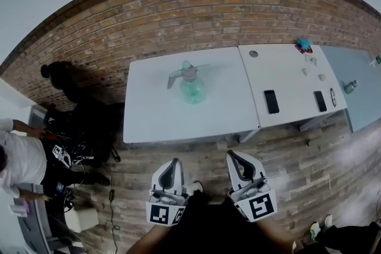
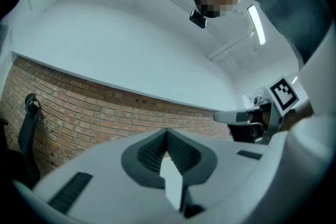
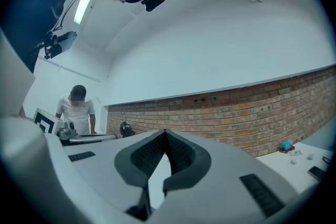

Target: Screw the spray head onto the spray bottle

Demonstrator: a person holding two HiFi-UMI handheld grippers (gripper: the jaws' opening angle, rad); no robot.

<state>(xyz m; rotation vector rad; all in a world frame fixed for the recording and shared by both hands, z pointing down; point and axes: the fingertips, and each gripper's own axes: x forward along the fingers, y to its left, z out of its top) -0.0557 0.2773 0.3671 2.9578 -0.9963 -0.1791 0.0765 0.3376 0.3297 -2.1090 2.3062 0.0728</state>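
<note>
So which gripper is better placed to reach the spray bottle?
Left, marginally: the left gripper lines up closer with the spray bottle; the right gripper sits farther aside. Both are shut, empty.

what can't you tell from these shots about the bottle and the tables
- Whether the spray head is screwed tight on the spray bottle or only resting there: too small in the head view, and neither gripper view shows it.
- The small bits on the right table: too small to name.
- The person: cut off by the head view's left edge.
</note>
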